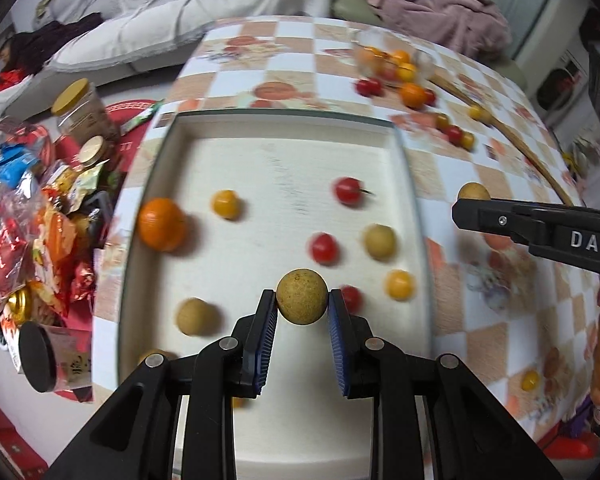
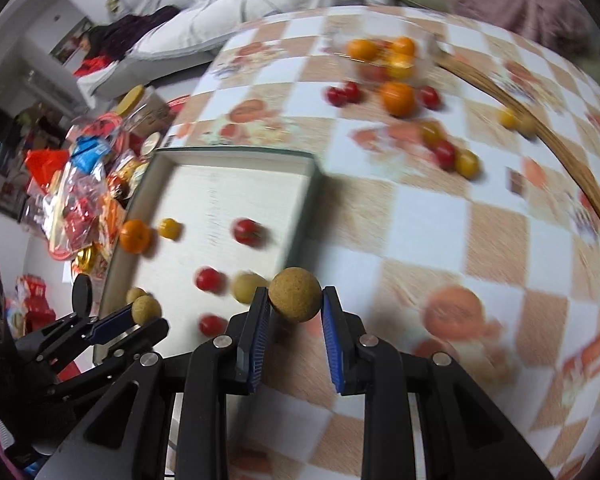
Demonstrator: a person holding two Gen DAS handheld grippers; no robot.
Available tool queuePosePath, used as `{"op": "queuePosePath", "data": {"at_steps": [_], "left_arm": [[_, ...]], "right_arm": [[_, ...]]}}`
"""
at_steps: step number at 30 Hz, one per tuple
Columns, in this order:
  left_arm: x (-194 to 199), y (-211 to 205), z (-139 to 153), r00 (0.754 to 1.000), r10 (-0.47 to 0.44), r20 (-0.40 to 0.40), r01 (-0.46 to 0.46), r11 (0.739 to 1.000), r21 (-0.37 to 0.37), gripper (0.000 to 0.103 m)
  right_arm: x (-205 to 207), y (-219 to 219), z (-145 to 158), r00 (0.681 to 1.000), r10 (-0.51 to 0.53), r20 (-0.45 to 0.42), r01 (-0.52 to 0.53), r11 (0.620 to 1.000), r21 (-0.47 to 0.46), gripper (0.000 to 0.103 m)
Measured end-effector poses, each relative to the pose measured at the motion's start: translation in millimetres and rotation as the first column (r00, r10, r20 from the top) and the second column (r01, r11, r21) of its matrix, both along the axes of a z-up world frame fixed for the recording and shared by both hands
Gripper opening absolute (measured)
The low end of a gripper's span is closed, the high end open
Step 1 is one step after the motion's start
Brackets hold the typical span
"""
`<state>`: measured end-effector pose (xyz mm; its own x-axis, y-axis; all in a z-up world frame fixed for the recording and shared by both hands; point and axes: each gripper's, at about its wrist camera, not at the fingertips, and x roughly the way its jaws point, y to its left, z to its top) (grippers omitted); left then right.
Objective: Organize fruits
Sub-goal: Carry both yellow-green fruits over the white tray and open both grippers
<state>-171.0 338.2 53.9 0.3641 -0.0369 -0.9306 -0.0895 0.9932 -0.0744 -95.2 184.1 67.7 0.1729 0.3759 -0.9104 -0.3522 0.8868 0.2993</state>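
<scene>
Tray on the left already has approx. a dozen fruits: an orange, tomatoes, longans. Left tool pinches a longan over the tray. Right tool pinches another longan just beside the tray's edge. Loose fruits still on the tabletop at far right; roughly half done, I'd say.

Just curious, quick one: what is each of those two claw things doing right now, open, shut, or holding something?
Left gripper: shut on a tan round fruit, above the tray.
Right gripper: shut on another tan round fruit, above the table.
</scene>
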Motion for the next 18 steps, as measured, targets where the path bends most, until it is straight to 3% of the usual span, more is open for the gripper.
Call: {"op": "queuePosePath", "data": {"at_steps": [7, 18], "left_arm": [[21.0, 28.1, -16.6, 0.998, 0.063, -0.005, -0.063, 0.998, 0.028, 0.027], [34.0, 43.6, -35.5, 0.996, 0.07, -0.049, -0.068, 0.997, 0.036, 0.027]], "right_arm": [[27.7, 43.3, -13.2, 0.999, 0.032, -0.014, -0.032, 0.999, -0.012, 0.028], [57.8, 80.3, -36.7, 0.999, 0.046, -0.014, -0.047, 0.996, -0.079, 0.028]]}}
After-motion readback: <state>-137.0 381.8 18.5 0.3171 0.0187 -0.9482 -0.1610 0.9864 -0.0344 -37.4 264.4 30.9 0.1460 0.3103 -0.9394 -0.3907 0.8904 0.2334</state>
